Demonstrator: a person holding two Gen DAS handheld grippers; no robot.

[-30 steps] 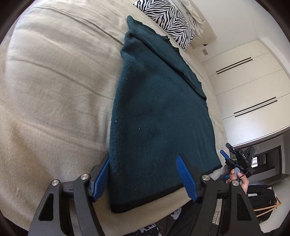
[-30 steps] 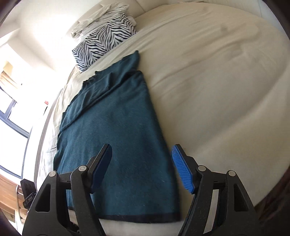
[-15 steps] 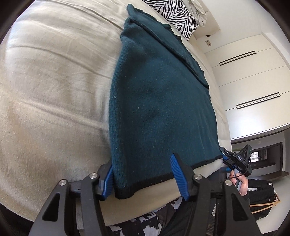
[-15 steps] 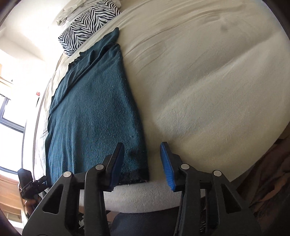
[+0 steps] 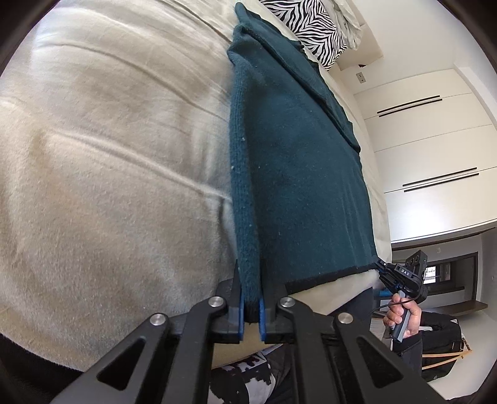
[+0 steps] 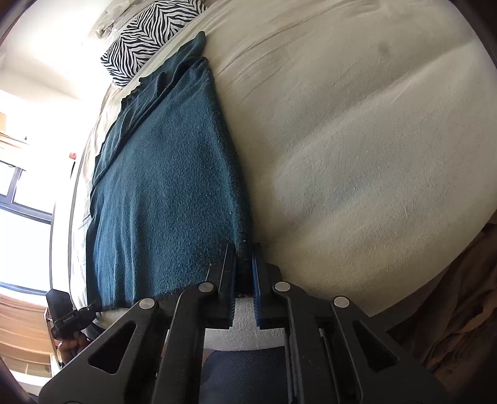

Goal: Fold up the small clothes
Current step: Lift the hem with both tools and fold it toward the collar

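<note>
A dark teal knit garment (image 5: pixel 298 174) lies flat and lengthwise on the beige bed (image 5: pixel 108 186), its black-trimmed hem at the near edge. My left gripper (image 5: pixel 251 306) is shut on the hem's left corner. My right gripper (image 6: pixel 243 279) is shut on the hem's right corner of the same garment (image 6: pixel 167 192). Each gripper also shows small in the other's view, the right gripper (image 5: pixel 400 276) at one hem end and the left gripper (image 6: pixel 74 314) at the other.
A zebra-print pillow (image 5: pixel 310 28) and pale bedding lie at the far end of the bed. White wardrobe doors (image 5: pixel 435 155) stand to one side, a bright window (image 6: pixel 25 202) to the other. The bed edge (image 6: pixel 236 323) is just below both grippers.
Both grippers moved down and in to the hem's two corners and closed on them; a second ago both were open above the garment.
</note>
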